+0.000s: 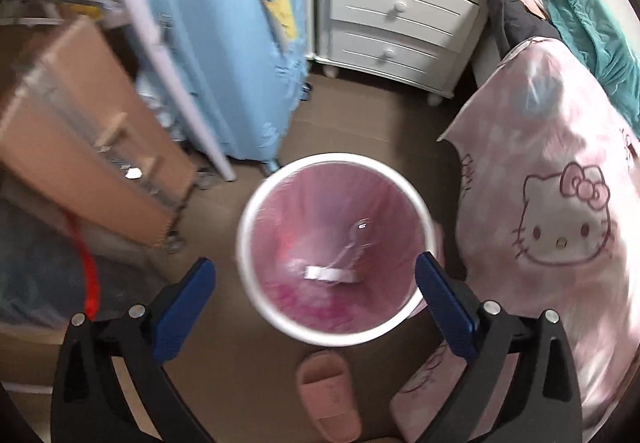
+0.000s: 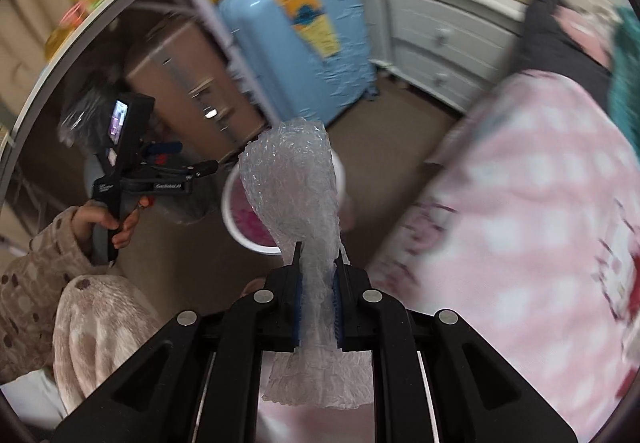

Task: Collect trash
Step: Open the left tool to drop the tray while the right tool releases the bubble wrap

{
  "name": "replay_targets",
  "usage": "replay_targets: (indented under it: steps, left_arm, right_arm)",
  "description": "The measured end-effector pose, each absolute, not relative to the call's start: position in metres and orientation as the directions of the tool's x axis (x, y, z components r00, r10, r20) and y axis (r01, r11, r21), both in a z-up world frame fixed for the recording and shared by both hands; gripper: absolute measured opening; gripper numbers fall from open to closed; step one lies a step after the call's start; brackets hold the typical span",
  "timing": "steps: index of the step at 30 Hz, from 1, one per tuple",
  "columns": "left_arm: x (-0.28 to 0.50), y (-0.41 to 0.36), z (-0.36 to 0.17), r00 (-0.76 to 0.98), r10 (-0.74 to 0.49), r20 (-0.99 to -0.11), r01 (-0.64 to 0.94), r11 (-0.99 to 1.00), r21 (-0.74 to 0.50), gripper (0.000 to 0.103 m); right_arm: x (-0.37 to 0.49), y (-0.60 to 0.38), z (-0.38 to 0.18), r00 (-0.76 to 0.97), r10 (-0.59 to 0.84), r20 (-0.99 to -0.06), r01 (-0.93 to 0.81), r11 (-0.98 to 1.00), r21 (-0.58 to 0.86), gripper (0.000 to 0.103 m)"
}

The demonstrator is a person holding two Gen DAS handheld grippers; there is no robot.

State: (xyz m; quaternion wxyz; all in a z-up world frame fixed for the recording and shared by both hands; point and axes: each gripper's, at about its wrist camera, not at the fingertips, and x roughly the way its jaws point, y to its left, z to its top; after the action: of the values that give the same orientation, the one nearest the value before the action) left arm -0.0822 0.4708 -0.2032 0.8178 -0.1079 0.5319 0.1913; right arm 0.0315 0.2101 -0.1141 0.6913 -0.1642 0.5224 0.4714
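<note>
A white-rimmed trash bin (image 1: 244, 243) with a pink liner stands on the brown floor; a white scrap (image 1: 330, 274) and clear plastic lie inside. My left gripper (image 1: 314, 273) is open and empty, held above the bin's near side. In the right wrist view my right gripper (image 2: 318, 255) is shut on a strip of clear bubble wrap (image 2: 290, 171) that stands up in front of the bin (image 2: 230, 199). The left gripper (image 2: 176, 175) shows there too, held in a hand at the left.
A blue suitcase (image 1: 228, 55) and a cardboard box (image 1: 88, 131) stand left of the bin. A white nightstand (image 1: 396, 19) is behind. A bed with a pink blanket (image 1: 560, 211) fills the right. A pink slipper (image 1: 328, 391) lies near the bin.
</note>
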Motion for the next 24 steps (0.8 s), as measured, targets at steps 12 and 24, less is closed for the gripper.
replay_targets:
  steps: [12, 24]
  left_arm:
    - [-0.184, 0.485, -0.132, 0.361, 0.263, -0.895, -0.595, 0.803, -0.004, 0.098]
    - [-0.233, 0.48, -0.102, 0.327, 0.291, -0.899, -0.708, 0.706, -0.028, 0.098]
  right_arm:
    - [0.031, 0.35, -0.201, -0.109, 0.385, -0.916, -0.889, 0.374, 0.263, 0.01]
    - [0.02, 0.44, -0.294, -0.062, 0.26, -0.964, -0.938, 0.314, 0.145, 0.022]
